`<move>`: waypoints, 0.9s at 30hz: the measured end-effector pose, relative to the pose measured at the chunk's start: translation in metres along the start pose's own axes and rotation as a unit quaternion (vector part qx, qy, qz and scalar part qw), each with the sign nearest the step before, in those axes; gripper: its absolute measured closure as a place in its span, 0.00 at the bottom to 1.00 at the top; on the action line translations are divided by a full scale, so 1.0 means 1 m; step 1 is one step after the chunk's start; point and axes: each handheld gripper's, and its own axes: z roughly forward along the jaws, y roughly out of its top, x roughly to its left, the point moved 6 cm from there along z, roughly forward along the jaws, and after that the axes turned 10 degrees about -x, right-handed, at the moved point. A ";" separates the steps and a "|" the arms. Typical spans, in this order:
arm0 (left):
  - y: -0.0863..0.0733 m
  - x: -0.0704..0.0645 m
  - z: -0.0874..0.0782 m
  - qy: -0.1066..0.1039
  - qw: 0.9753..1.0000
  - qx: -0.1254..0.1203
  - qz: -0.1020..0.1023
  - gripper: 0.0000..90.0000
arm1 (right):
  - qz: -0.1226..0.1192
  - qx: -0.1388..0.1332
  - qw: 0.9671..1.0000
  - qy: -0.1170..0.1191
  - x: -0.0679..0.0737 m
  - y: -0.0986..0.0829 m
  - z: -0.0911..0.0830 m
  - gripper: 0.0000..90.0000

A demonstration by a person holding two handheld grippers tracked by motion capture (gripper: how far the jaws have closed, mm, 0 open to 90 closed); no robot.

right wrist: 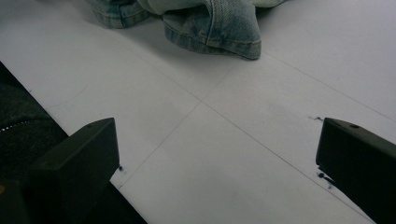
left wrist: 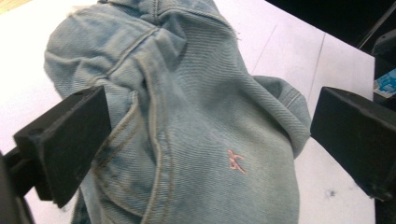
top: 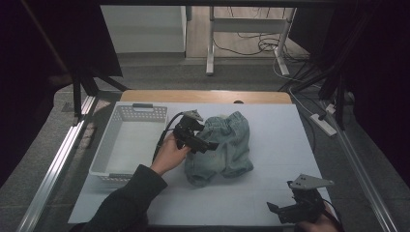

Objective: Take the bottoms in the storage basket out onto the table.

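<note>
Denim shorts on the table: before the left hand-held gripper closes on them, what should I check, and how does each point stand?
1. Left hand-held gripper open: ok, jaws stand wide apart.
2. Fabric between its jaws: ok, the denim shorts lie bunched between and below them, near the pocket seam.
3. Jaws touching the fabric: cannot tell.
4. Right hand-held gripper out of the way: ok, open over the bare white table sheet, near the front edge, apart from the shorts.
5. White basket free to receive: ok, it stands left of the shorts with nothing visible inside.
6. Shorts lying flat: not ok, crumpled, one leg hem folded.
</note>
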 end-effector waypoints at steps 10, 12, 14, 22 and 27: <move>-0.002 -0.005 -0.007 -0.001 1.000 -0.007 0.014 0.00 | -0.001 0.002 1.000 -0.001 0.000 0.000 0.000 0.00; -0.002 -0.006 -0.008 0.000 1.000 -0.010 0.016 0.00 | -0.001 0.002 1.000 -0.001 0.000 0.000 0.000 0.00; -0.003 -0.007 -0.010 -0.002 1.000 -0.012 0.016 0.00 | -0.001 0.002 1.000 -0.001 0.000 0.000 0.000 0.00; -0.006 -0.010 -0.014 -0.012 1.000 -0.024 0.012 0.00 | 0.000 0.001 1.000 -0.001 0.000 0.000 0.000 0.00; -0.007 -0.012 -0.016 -0.016 0.999 -0.030 0.013 0.00 | -0.001 0.001 1.000 -0.001 0.000 0.000 0.000 0.00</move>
